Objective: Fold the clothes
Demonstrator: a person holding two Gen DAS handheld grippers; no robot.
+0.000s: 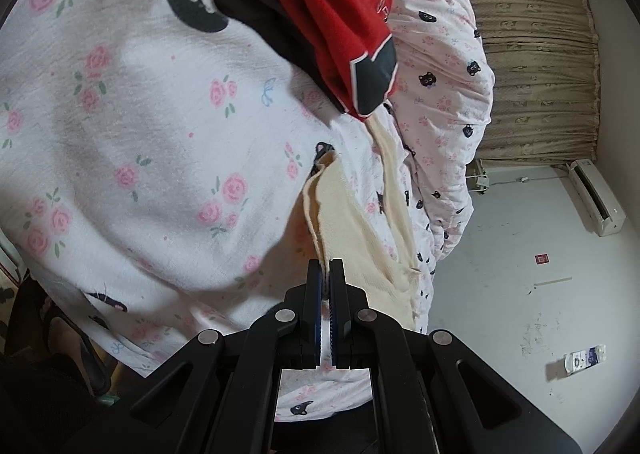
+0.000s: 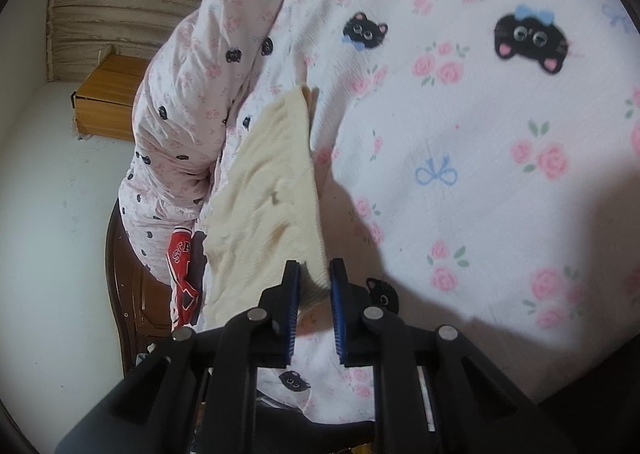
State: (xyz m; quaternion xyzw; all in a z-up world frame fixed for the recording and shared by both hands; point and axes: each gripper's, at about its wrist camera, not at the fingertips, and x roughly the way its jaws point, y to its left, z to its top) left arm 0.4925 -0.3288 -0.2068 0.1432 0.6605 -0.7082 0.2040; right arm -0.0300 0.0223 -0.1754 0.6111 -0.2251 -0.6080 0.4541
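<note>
Cream knit garment (image 2: 272, 190), rumpled, on floral bedspread (image 2: 460, 126); left gripper (image 1: 325, 268) clamps its edge; right gripper (image 2: 315, 274) pinches a fold.

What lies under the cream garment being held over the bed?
Under the cream garment lies the bedsheet printed with roses and black cats. Whatever the garment covers directly beneath it cannot be seen.

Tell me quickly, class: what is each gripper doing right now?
Left gripper: shut on the cream cloth's edge.
Right gripper: shut on a thick corner of the cream cloth.
</note>
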